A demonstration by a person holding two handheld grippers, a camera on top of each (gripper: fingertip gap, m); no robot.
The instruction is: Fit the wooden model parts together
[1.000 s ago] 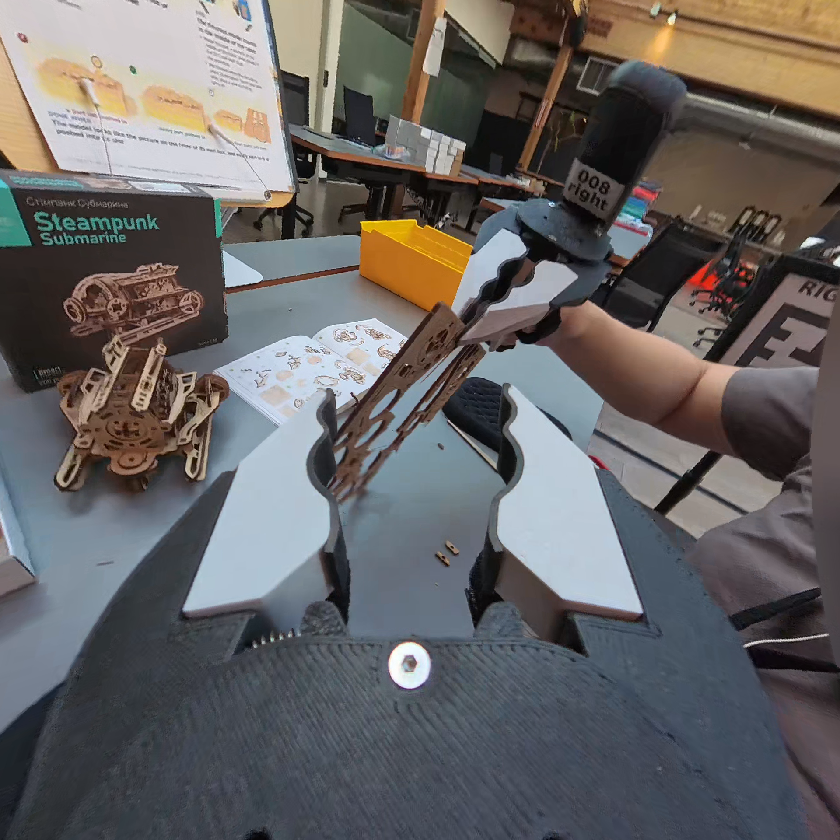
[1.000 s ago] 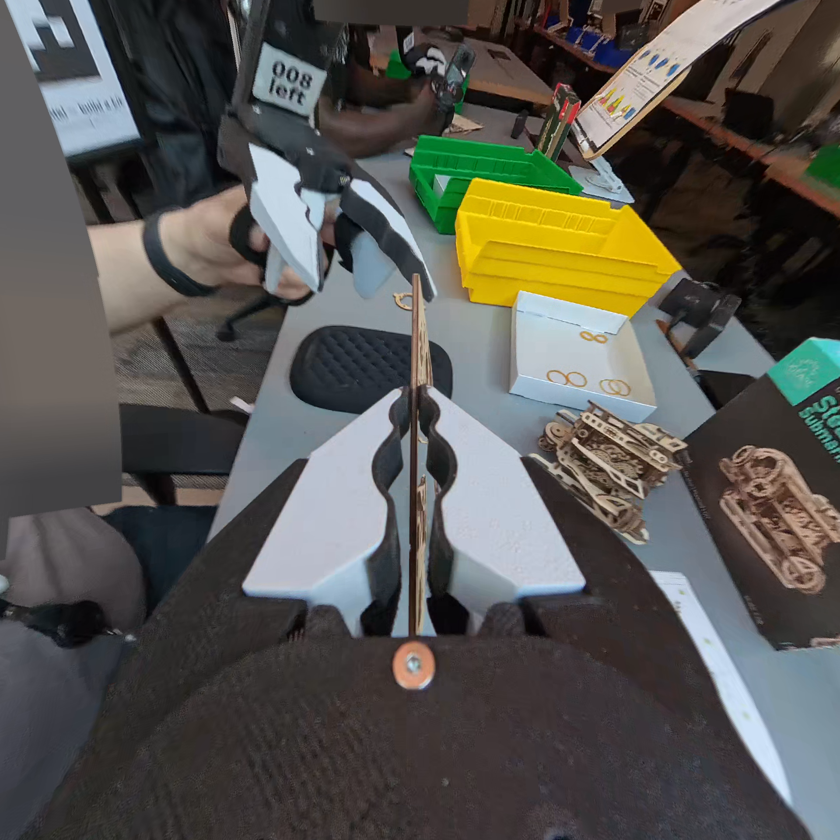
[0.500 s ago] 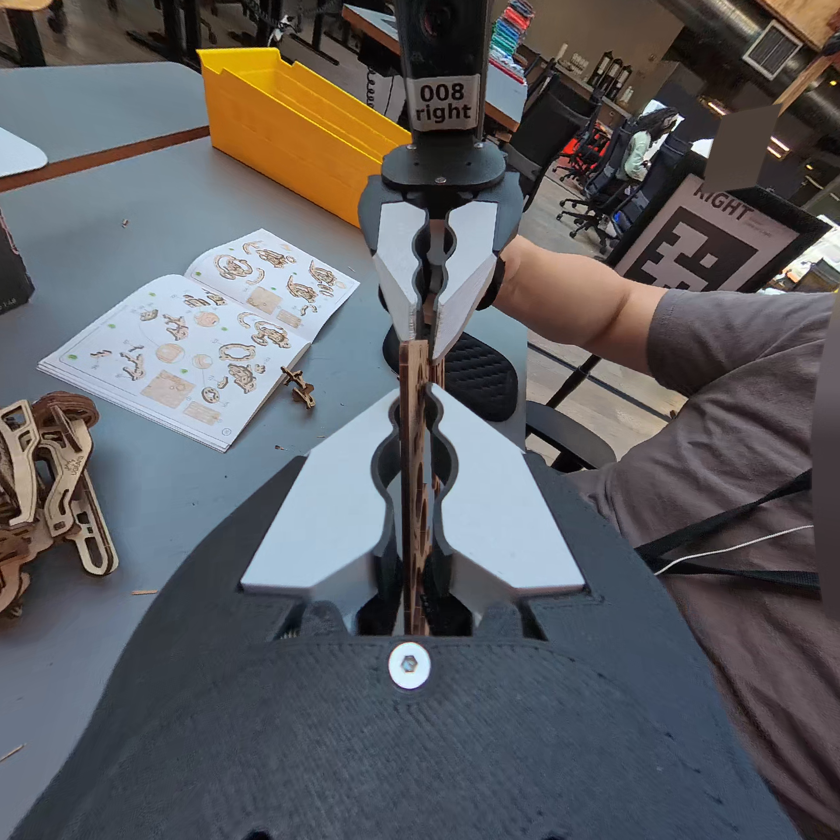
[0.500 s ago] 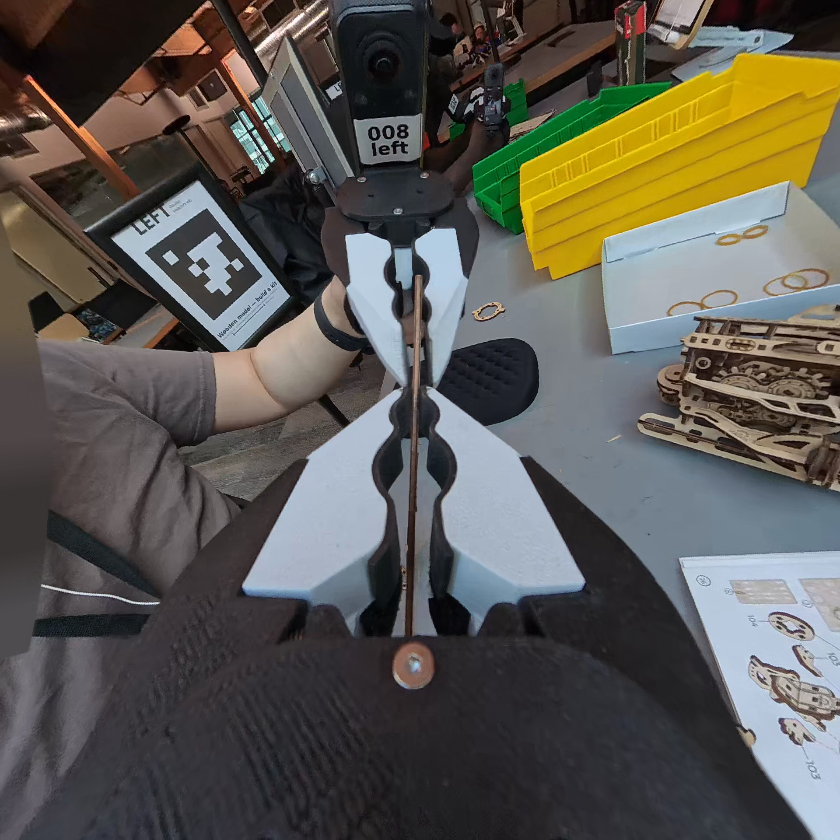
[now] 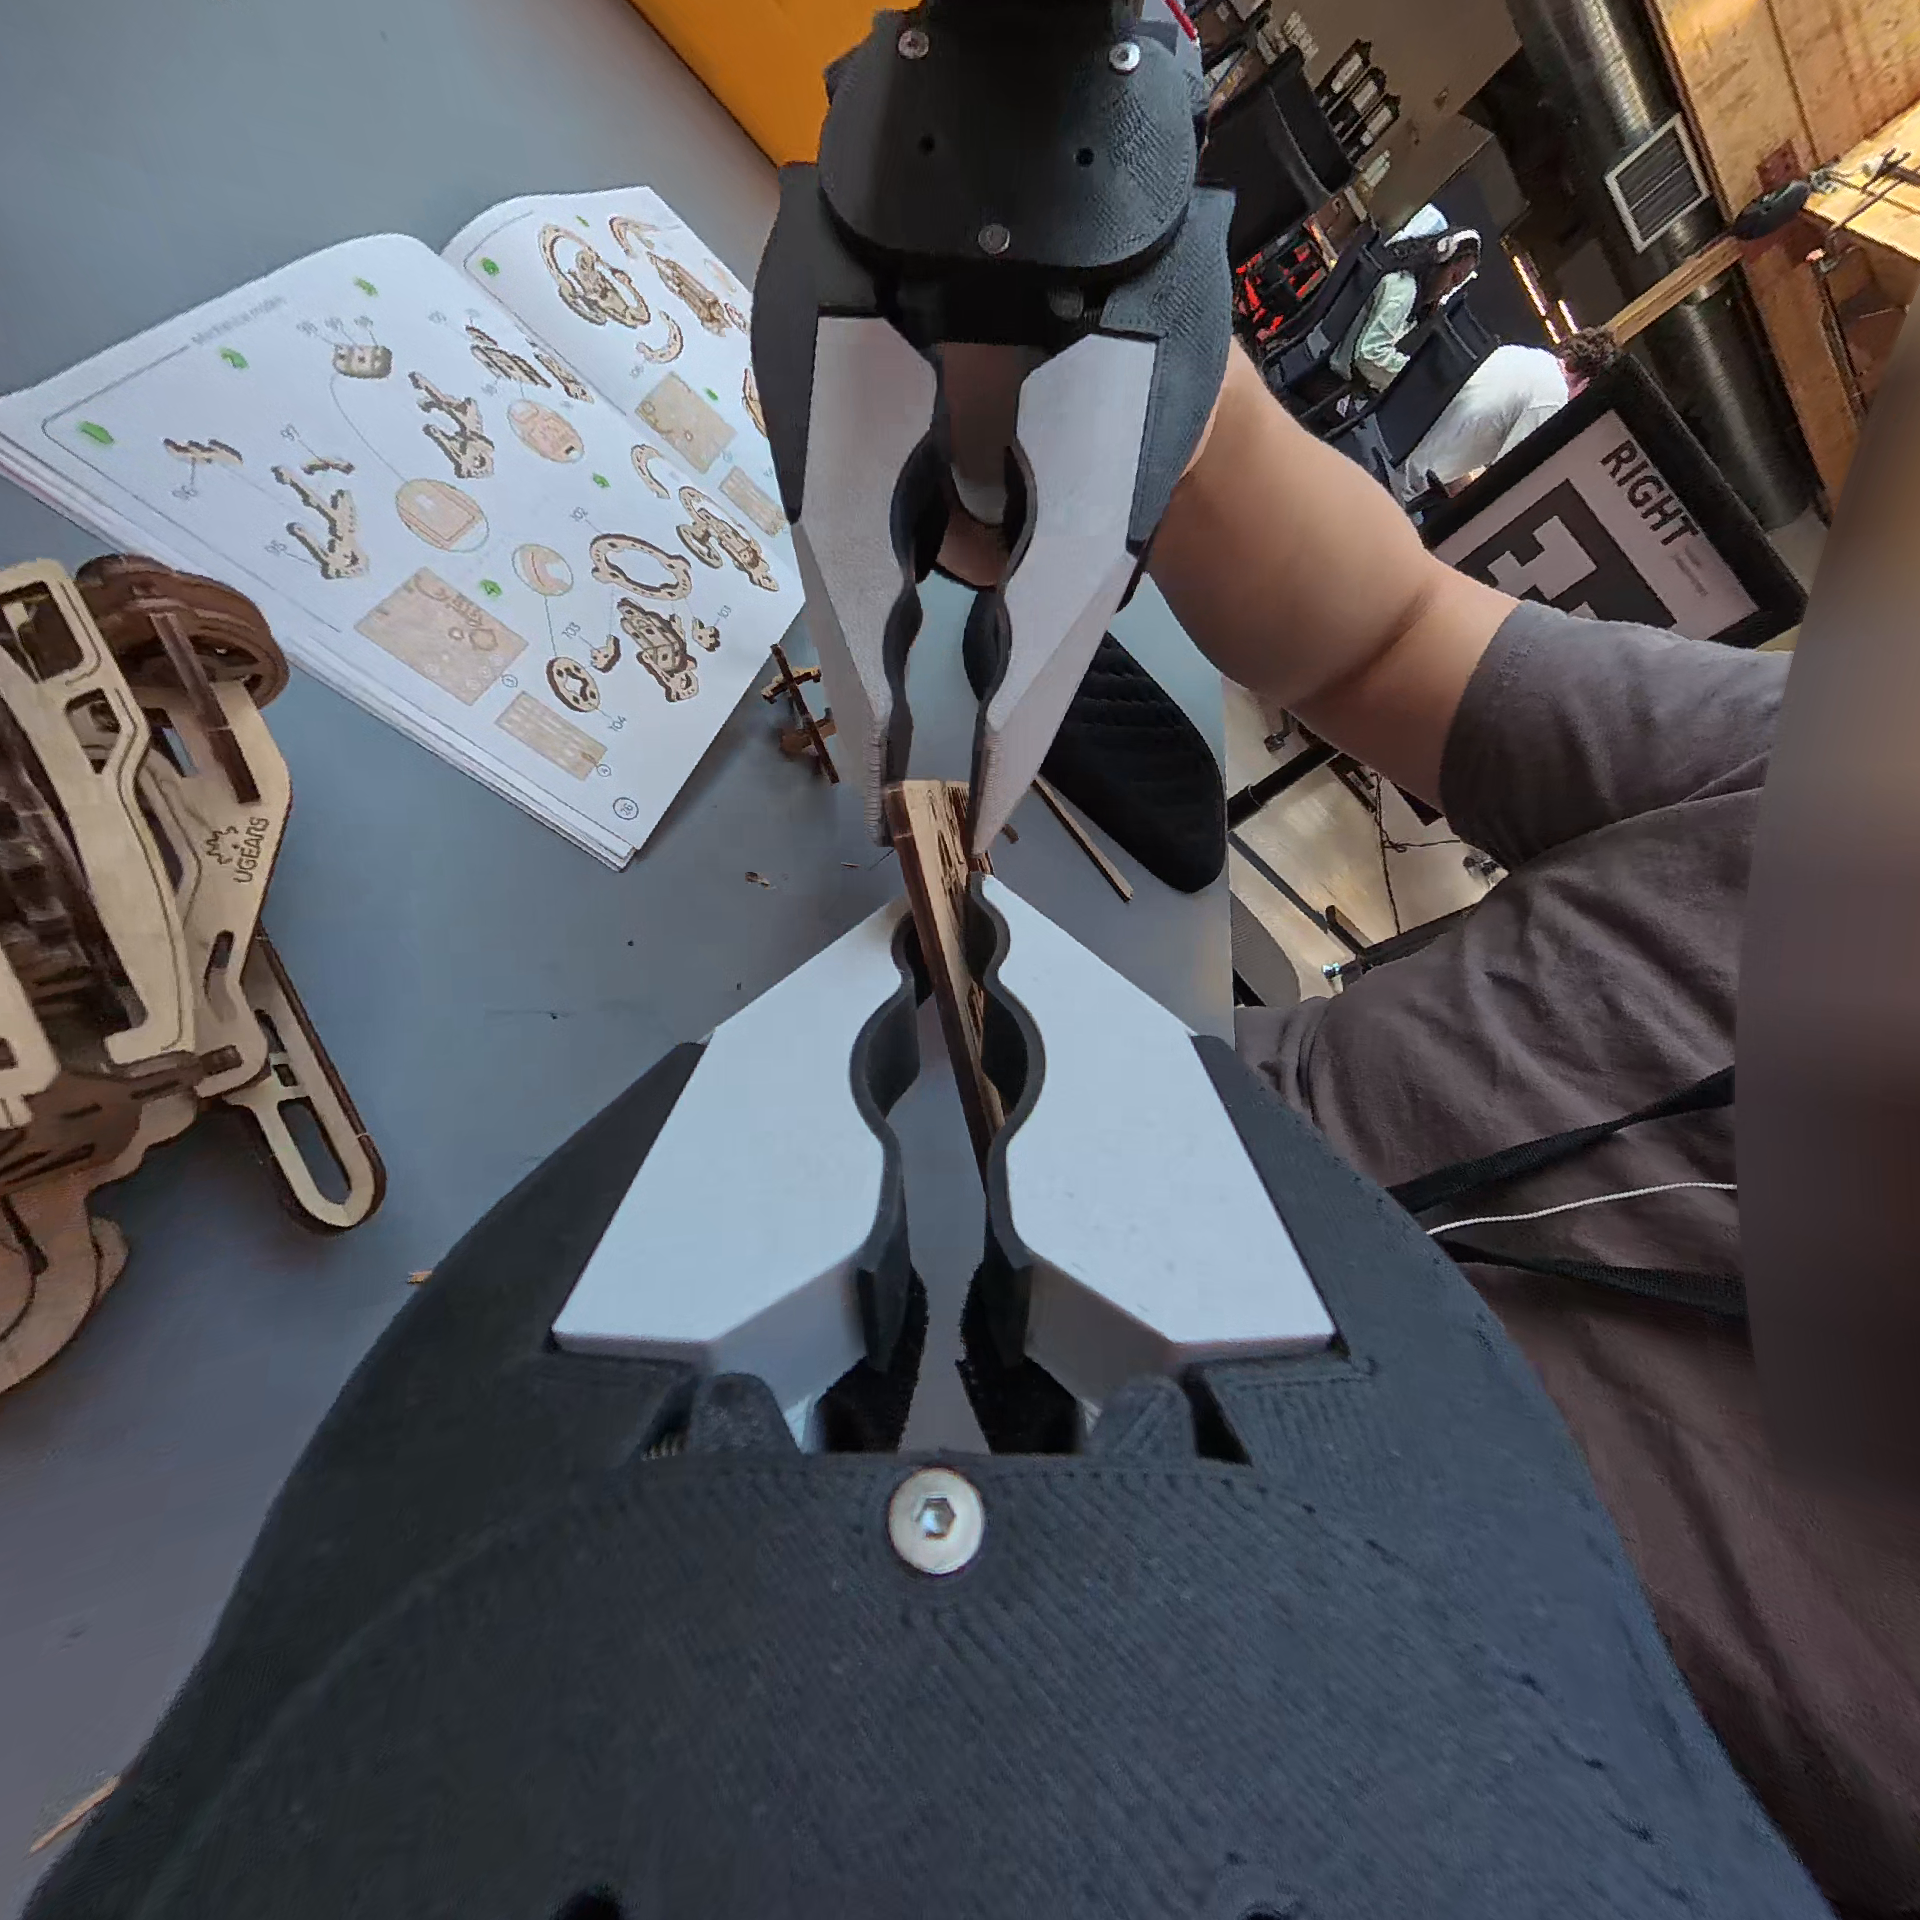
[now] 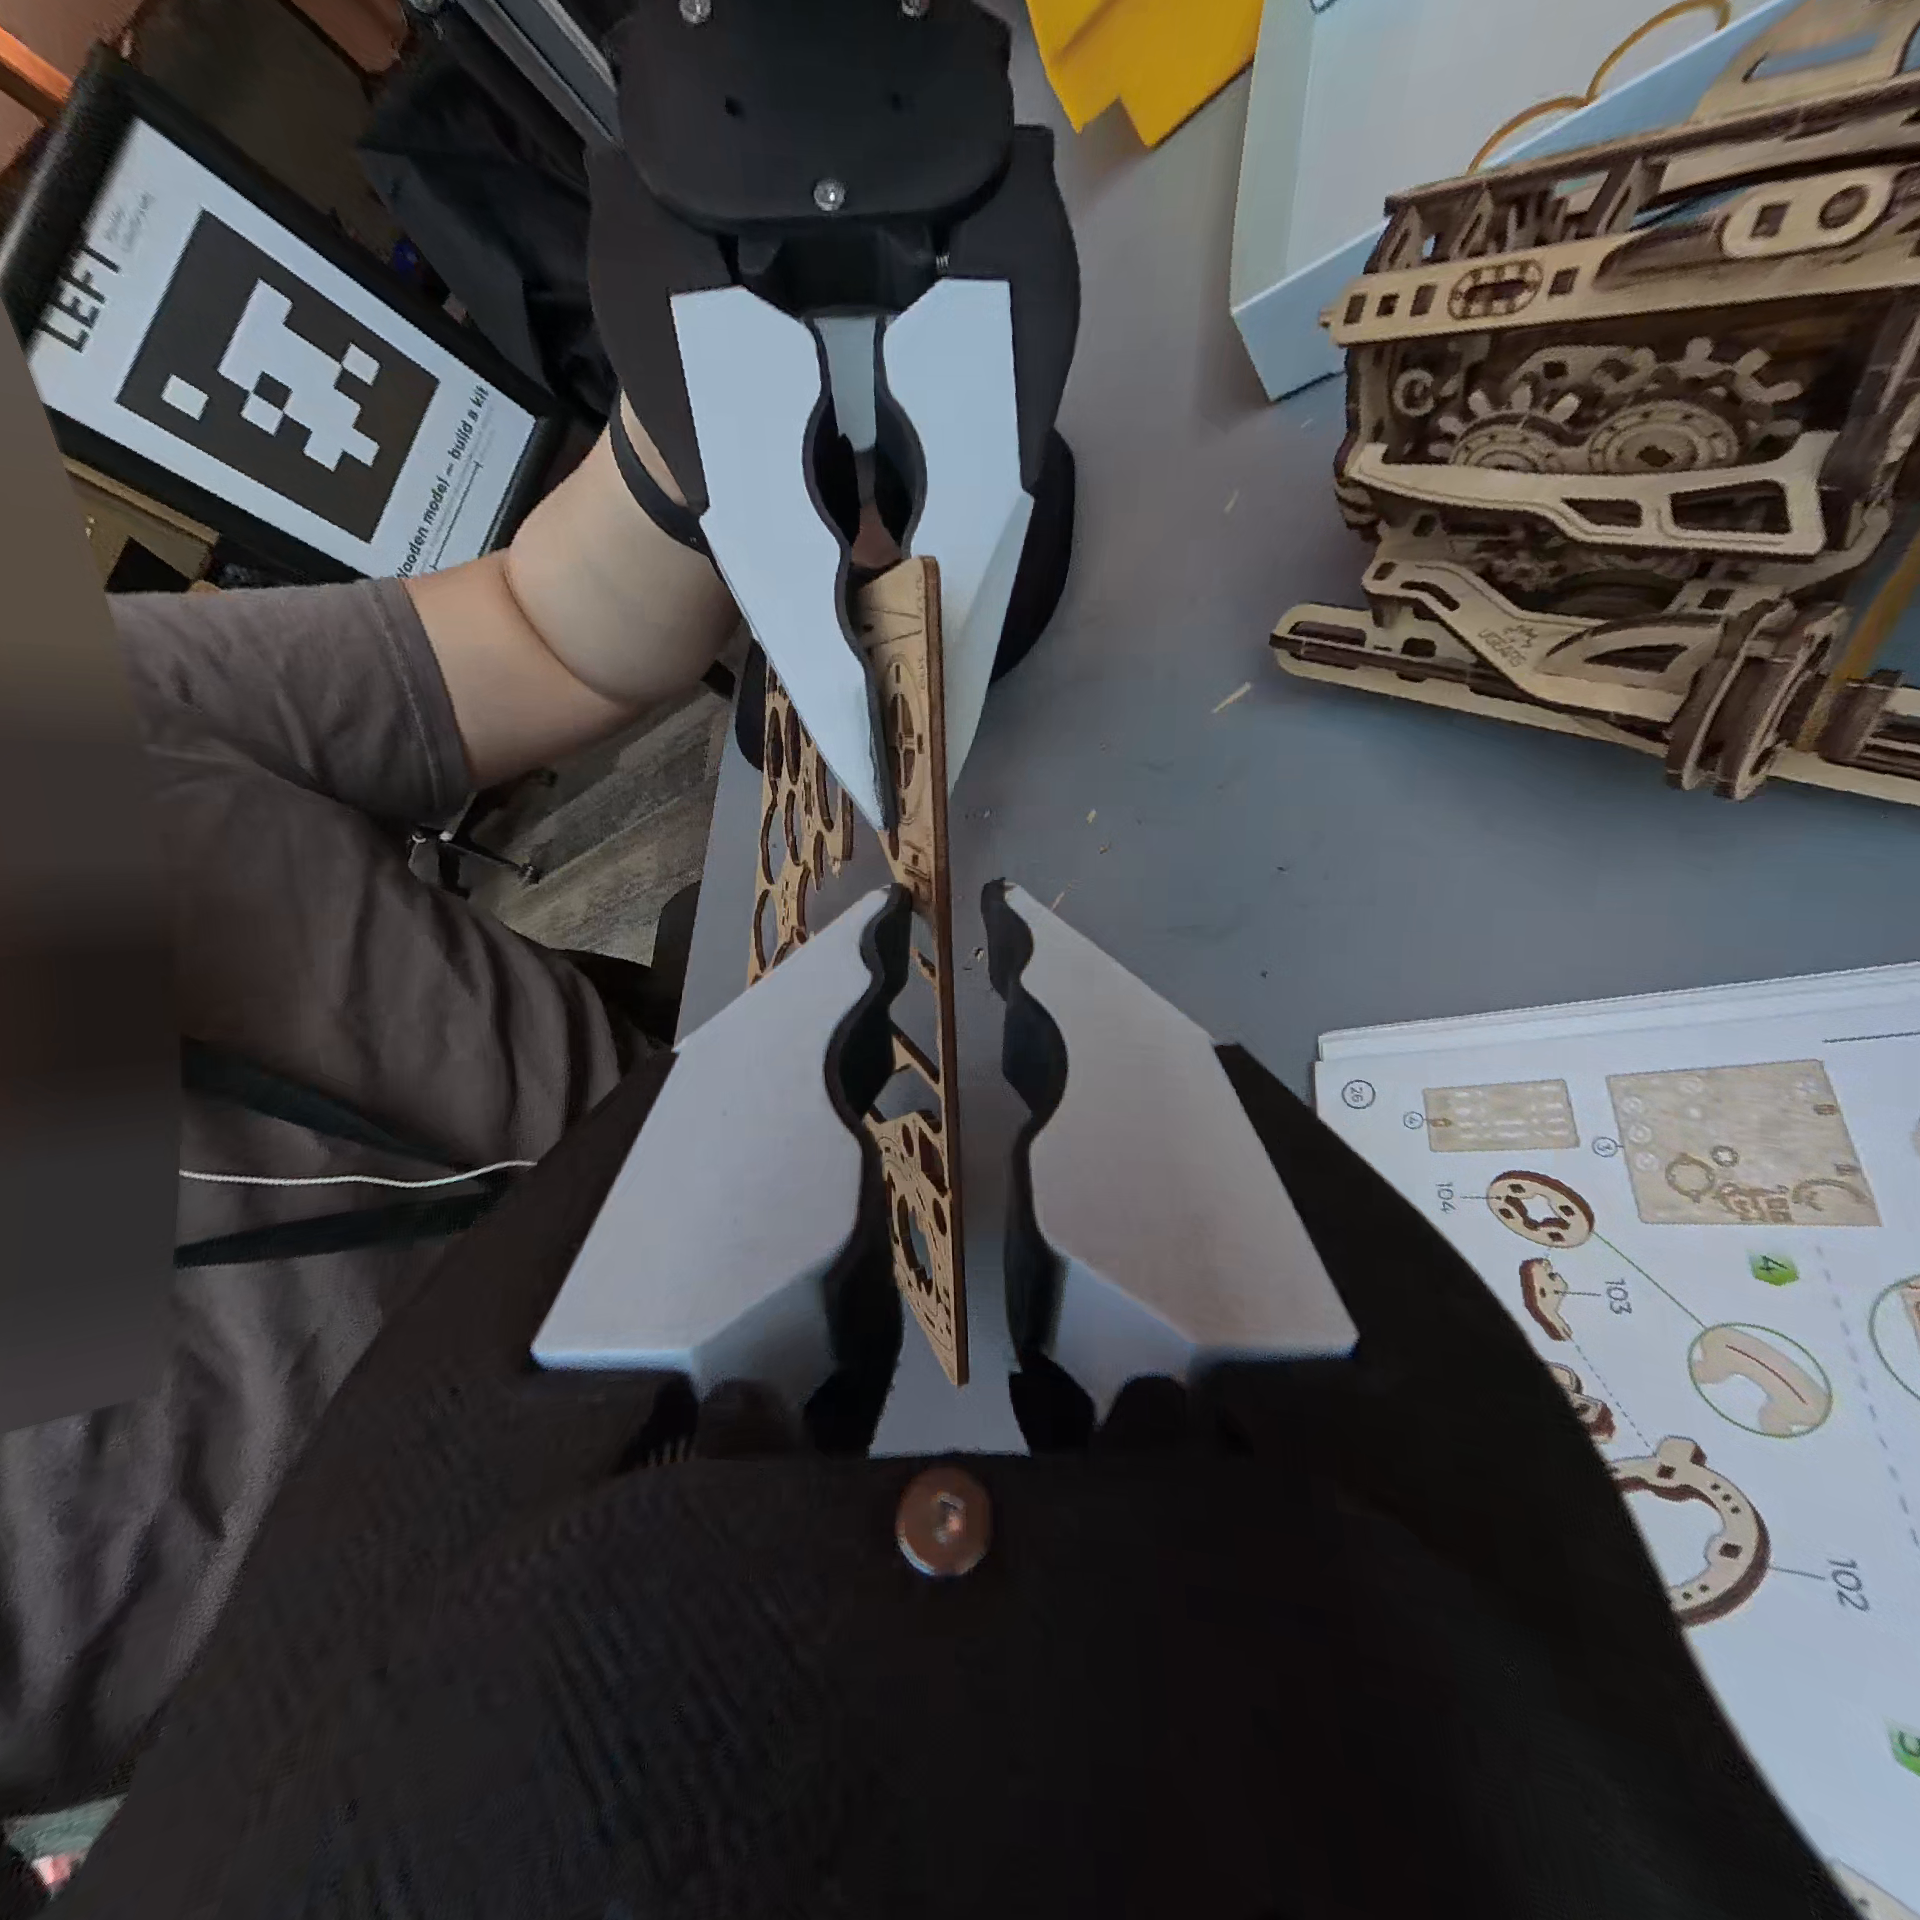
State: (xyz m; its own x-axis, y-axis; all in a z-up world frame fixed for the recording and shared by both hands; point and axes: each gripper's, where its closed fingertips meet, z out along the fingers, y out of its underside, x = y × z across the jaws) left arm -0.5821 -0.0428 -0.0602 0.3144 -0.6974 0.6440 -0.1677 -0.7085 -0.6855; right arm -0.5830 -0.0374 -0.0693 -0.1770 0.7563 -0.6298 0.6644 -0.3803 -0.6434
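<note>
Wooden sheet, laser-cut, thin, held edge-on above the grey table between two opposed grippers. Left gripper: clenched on the sheet near its tips. Right gripper: jaws parted, the sheet standing in the gap, nearer one finger; whether it touches that finger cannot be told. Nearby: assembled wooden model beside a white tray; open instruction booklet; black padded rest behind the grippers. Left wrist view alone shows a small loose wooden piece at the booklet's edge; right wrist view alone shows the sheet's cut-out face.
</note>
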